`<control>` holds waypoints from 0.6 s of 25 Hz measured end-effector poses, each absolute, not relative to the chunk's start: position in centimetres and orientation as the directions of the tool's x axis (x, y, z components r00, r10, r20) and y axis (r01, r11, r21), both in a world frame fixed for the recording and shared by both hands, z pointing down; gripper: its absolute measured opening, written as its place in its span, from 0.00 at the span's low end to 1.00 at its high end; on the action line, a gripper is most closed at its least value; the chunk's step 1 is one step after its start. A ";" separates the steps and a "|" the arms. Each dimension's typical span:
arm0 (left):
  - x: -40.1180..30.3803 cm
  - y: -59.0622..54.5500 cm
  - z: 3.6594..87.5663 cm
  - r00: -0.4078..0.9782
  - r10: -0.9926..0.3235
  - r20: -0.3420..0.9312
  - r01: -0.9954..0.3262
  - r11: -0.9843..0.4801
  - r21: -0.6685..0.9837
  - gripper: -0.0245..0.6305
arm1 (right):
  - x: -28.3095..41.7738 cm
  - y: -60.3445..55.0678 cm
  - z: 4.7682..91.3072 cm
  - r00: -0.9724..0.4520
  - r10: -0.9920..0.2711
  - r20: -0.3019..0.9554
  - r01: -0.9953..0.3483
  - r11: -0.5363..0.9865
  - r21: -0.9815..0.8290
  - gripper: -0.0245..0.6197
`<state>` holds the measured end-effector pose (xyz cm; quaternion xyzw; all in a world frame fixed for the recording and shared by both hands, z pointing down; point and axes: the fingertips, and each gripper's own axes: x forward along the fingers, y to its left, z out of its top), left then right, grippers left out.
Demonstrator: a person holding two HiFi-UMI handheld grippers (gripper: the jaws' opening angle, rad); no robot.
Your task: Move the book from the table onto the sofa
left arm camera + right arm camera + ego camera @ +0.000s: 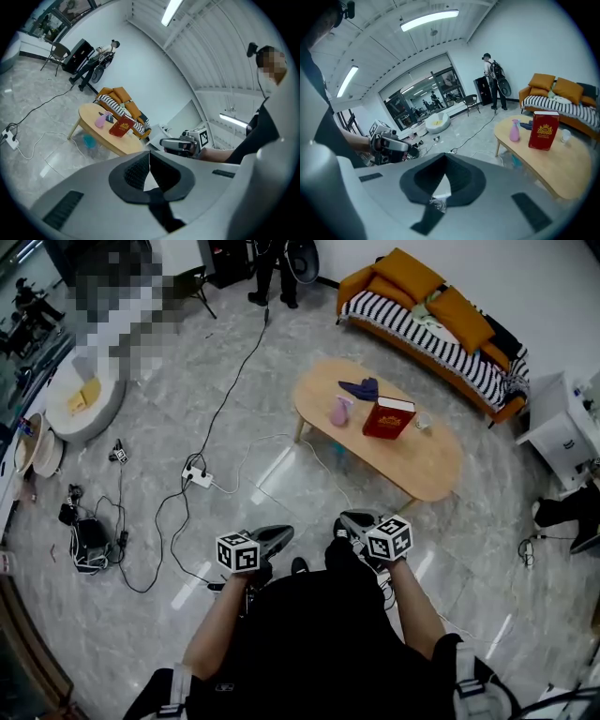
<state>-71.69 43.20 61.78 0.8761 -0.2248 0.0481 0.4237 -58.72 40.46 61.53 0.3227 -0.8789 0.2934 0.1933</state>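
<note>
Left gripper (149, 161): jaws clenched pad against pad, gripping nothing; held low in front of the person's body, well short of the table.
Right gripper (444, 171): jaws likewise pressed together and empty; held level with the left one, the two just beside each other.
Grippers, count: two, each with one marker cube, each on one forearm in a dark sleeve.
Book (388, 418): one, red with a gold emblem on the cover; stands upright on the table near its middle, well apart from both grippers.
Coffee table (427, 470): one, an oval light-wood top on pale legs, standing between the person and the sofa.
Other things on the table: three. One pink bottle (339, 411) just beside the book, one dark blue item (361, 388) behind the bottle, one small pale cup (424, 423) on the book's other side.
Sofa (373, 326): one, orange, against the far wall beyond the table, its seat covered by a black-and-white striped blanket (441, 343).
Cushions (408, 274): two orange ones on the sofa, with dark and pale items lying near them that cannot be identified.
Floor: grey marble tiles; one white power strip (197, 477) with cables trailing from it, to the left of the table.
Bystander (493, 79): one person standing at the far wall, carrying a backpack.
</note>
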 end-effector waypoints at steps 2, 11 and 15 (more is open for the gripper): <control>-71.7 43.4 61.8 0.895 -0.348 0.279 -0.435 -0.539 0.722 0.06 | -58.8 40.6 61.7 -0.717 -0.451 0.532 -0.681 0.618 -0.394 0.05; -71.3 43.9 62.6 0.895 -0.339 0.289 -0.435 -0.528 0.729 0.06 | -57.4 40.8 62.7 -0.697 -0.474 0.538 -0.707 0.577 -0.409 0.05; -71.1 43.7 62.9 0.897 -0.327 0.297 -0.435 -0.527 0.730 0.06 | -56.7 40.5 63.1 -0.689 -0.491 0.532 -0.719 0.550 -0.423 0.05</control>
